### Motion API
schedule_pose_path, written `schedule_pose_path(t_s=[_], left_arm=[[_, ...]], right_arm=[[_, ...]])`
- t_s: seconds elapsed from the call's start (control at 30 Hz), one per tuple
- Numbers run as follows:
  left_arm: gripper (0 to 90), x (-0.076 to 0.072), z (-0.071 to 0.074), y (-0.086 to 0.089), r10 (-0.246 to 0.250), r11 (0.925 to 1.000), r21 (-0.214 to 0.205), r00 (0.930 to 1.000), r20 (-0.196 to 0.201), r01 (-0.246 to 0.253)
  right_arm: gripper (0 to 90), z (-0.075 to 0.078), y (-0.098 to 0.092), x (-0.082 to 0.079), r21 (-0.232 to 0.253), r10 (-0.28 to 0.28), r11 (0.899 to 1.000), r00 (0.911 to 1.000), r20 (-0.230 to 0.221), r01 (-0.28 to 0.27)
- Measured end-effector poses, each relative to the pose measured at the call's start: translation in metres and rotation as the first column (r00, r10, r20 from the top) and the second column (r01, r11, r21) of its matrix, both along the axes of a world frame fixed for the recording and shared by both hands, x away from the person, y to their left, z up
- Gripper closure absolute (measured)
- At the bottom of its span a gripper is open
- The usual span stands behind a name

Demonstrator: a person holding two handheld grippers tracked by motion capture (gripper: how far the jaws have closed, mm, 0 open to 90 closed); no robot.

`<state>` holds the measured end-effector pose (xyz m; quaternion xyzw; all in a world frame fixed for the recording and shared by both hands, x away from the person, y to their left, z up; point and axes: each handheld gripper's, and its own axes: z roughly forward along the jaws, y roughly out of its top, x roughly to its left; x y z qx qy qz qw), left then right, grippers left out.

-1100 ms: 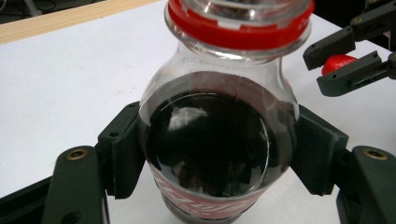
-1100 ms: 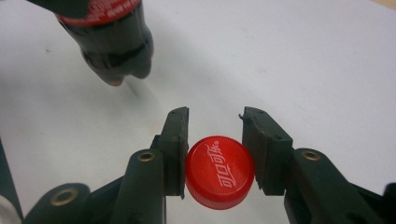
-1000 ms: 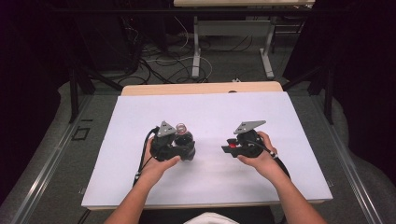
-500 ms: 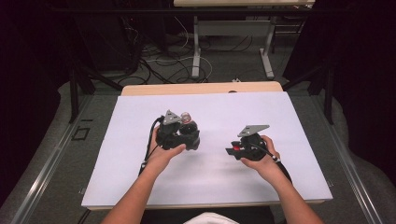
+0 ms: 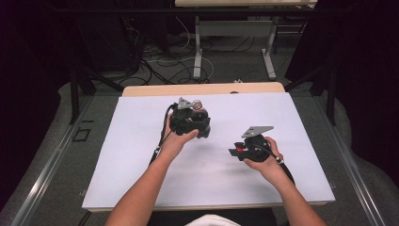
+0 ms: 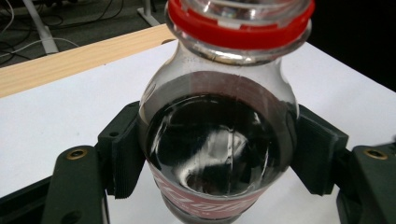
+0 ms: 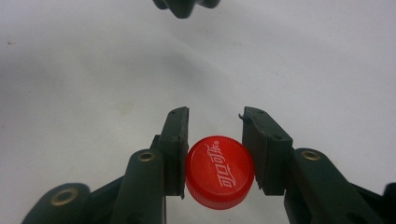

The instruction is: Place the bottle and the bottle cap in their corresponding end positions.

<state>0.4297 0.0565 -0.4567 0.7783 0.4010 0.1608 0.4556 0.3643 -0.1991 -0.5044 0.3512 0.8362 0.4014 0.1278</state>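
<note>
Bottle (image 6: pixel 217 140): clear plastic, dark cola filling most of the body, level just below the shoulder. Cap off; red ring left on the neck, mouth cut off by the top edge of the left gripper view. Red label band low on the body, lettering too cropped to read.

Left gripper (image 5: pixel 200 120): jaws clenched on the bottle, a pad pressing each side of the body at 3 and 9 o'clock. In the high view it sits just left of the sheet's centre; the bottle there is mostly hidden behind the gripper body, only the neck end peeking out at about 1 o'clock.

Cap (image 7: pixel 220 171): red, white lettering, face toward the camera. Right gripper (image 7: pixel 215 151) grasps it by the rim, pads at 3 and 9 o'clock. In the high view that gripper sits at about 4 o'clock from the left one, well apart; the cap is a small red spot at its tip.

Sheet (image 5: pixel 141 141): white, covering the table.
</note>
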Motion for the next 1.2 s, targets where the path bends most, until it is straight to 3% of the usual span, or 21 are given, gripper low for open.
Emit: schedule_pose_path(t_s=[0.13, 0.3, 0.37, 0.47, 0.63, 0.83, 0.93, 1.03, 1.2], left_arm=[[29.9, 0.011, -0.010, -0.006, 0.002, 0.9995, 0.031, 1.0000, 0.005, -0.003], [29.9, 0.021, -0.022, -0.013, 0.025, 0.9996, 0.011, 0.9997, 0.002, -0.025], [29.9, 0.024, -0.026, -0.014, 0.019, 0.9988, 0.045, 0.9998, 0.004, -0.019], [29.9, 0.029, -0.033, -0.017, 0.030, 0.9986, 0.043, 0.9995, -0.003, -0.030], [29.9, 0.031, -0.039, -0.021, 0.044, 0.9971, 0.062, 0.9990, 0.005, -0.045], [29.9, 0.031, -0.042, -0.026, 0.045, 0.9975, 0.053, 0.9990, 0.004, -0.046], [29.8, 0.031, -0.044, -0.028, 0.046, 0.9964, 0.072, 0.9989, -0.003, -0.046], [29.8, 0.030, -0.049, -0.030, 0.032, 0.9924, 0.119, 0.9995, 0.003, -0.032], [29.3, 0.029, -0.050, -0.027, 0.023, 0.9928, 0.117, 0.9997, 0.001, -0.023]], right_arm=[[61.4, 0.000, -0.002, 0.001, -0.001, 0.003, 1.000, 1.0000, 0.004, -0.003], [61.4, -0.001, -0.002, 0.001, 0.010, -0.007, 1.000, 1.0000, -0.003, 0.007], [61.4, 0.000, -0.002, 0.001, 0.008, -0.003, 1.000, 0.9999, -0.011, 0.003], [61.3, -0.001, -0.003, 0.002, 0.001, -0.002, 1.000, 0.9999, -0.011, 0.002], [61.4, 0.000, -0.003, 0.001, -0.004, -0.002, 1.000, 0.9996, -0.027, 0.002], [61.3, -0.003, -0.002, 0.002, 0.010, -0.007, 1.000, 0.9999, -0.008, 0.007], [61.3, -0.003, -0.003, 0.002, 0.005, -0.003, 1.000, 0.9999, -0.013, 0.003], [61.4, -0.003, -0.003, 0.002, 0.004, -0.004, 1.000, 0.9999, -0.013, 0.004], [61.3, -0.004, -0.004, 0.001, 0.014, -0.009, 1.000, 0.9998, -0.017, 0.009]])
